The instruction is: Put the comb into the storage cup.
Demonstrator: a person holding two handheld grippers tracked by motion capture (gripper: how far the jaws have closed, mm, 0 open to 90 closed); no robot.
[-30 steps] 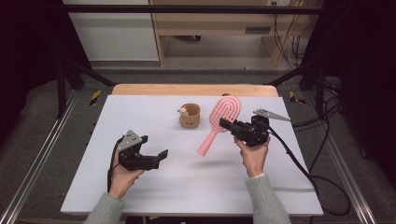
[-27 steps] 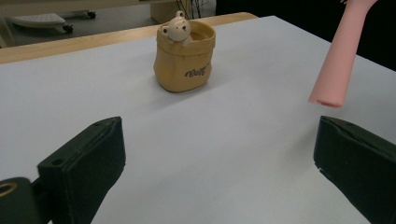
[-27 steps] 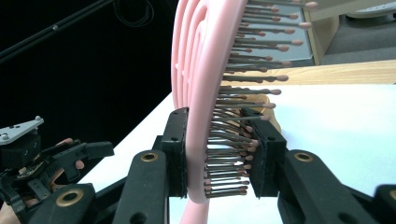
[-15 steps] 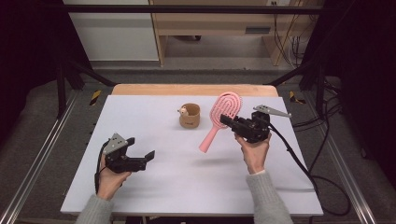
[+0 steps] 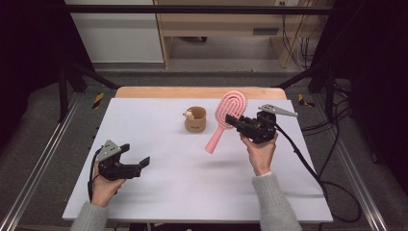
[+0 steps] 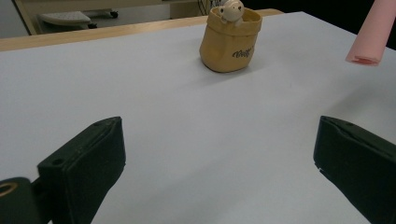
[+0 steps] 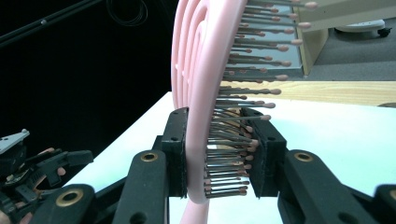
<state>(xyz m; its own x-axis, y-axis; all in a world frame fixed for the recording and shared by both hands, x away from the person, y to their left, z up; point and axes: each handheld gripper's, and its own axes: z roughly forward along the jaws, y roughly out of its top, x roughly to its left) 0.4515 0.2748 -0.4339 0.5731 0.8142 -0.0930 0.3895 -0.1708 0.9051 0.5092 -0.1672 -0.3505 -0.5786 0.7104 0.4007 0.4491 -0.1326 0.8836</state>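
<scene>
Right gripper (image 5: 234, 122) clamped on the pink hairbrush (image 5: 225, 117) at the base of its head: one jaw against the flat back, the other pressed into the bristles (image 7: 233, 154). Brush lifted clear of the desk (image 5: 159, 192), over its right half toward the far edge, handle slanting down and toward the near side. Left gripper (image 5: 143, 162) jaws spread wide, nothing between them, low near the desk's near-left corner. Tan cup with small figure (image 5: 195, 119) stands just left of the brush, apart from it.
</scene>
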